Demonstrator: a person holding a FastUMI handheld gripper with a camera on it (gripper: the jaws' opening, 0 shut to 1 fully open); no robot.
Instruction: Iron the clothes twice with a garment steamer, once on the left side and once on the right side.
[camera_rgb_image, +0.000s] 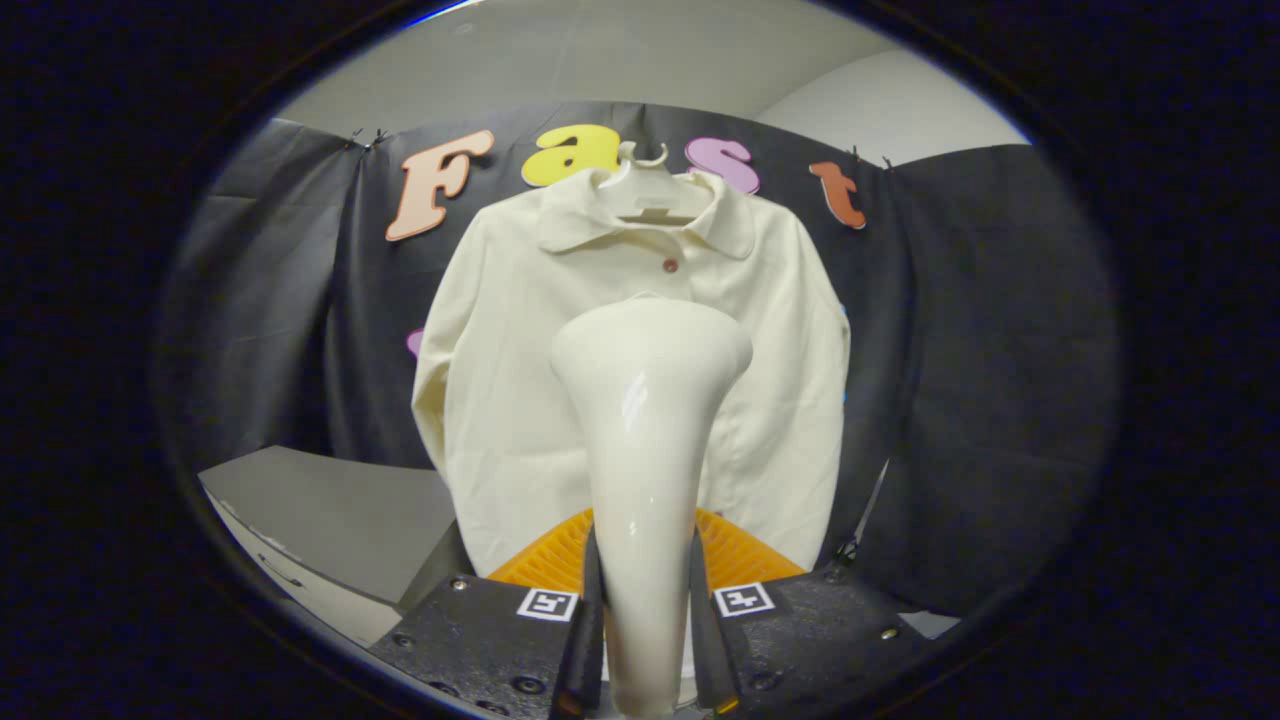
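Steamer handle (642, 560) is being held nearest of all, clamped between the two fingers of the gripper (645, 640), which are pressing on its narrow stem from either side, so the jaws are being kept together on it with no gap showing. From that grip the pale, glossy body is being carried upward and forward, widening into the steamer head (650, 345), which is being presented toward the garment rather than visibly laid against it; whether contact is being made cannot be told from this view. An orange ribbed part (735, 550) is being seen just behind the stem, on both sides of it. Beyond the head, the cream shirt (500, 400) is being hung on a white hanger (645, 180) in front of the booth's black wall (980, 380), its collar and one dark button (670, 265) being shown above the head. The head is being held roughly at the middle of the shirt's front, so the step in hand is being judged as the approach before a pass, with neither side clearly begun. The next move is being judged to call for the head to be shifted toward one half of the front, brought close to the cloth, and drawn along it in a steady vertical stroke. A grey surface (330, 510) is lying low beside the shirt.
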